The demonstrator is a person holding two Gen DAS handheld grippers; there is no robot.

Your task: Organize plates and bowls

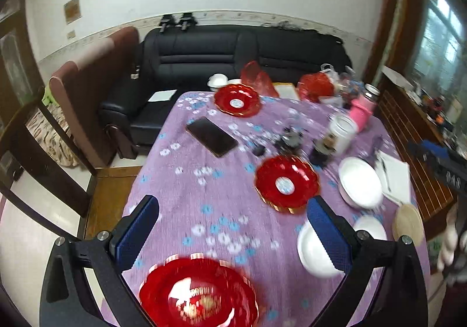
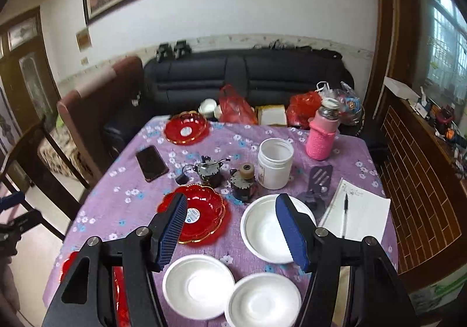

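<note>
In the left wrist view my left gripper (image 1: 233,222) hangs open above the purple flowered tablecloth (image 1: 181,195), with nothing between its blue pads. A red plate (image 1: 198,295) lies just below it, a second red plate (image 1: 287,184) sits mid-table and a third (image 1: 237,99) at the far edge. White bowls (image 1: 360,182) (image 1: 313,251) lie to the right. My right gripper (image 2: 230,198) is open and empty over the table. Its left finger overlaps a red plate (image 2: 201,214) and its right finger a white bowl (image 2: 262,230). Two white bowls (image 2: 198,286) (image 2: 262,300) lie nearest.
A phone (image 2: 151,163), a white jar (image 2: 275,163), a pink bottle (image 2: 321,134), two small metal mechanisms (image 2: 210,170), a dark spatula (image 2: 319,176) and a notebook with pen (image 2: 356,213) share the table. Red bags (image 2: 236,106) stand at the back. Behind is a black sofa (image 2: 248,76).
</note>
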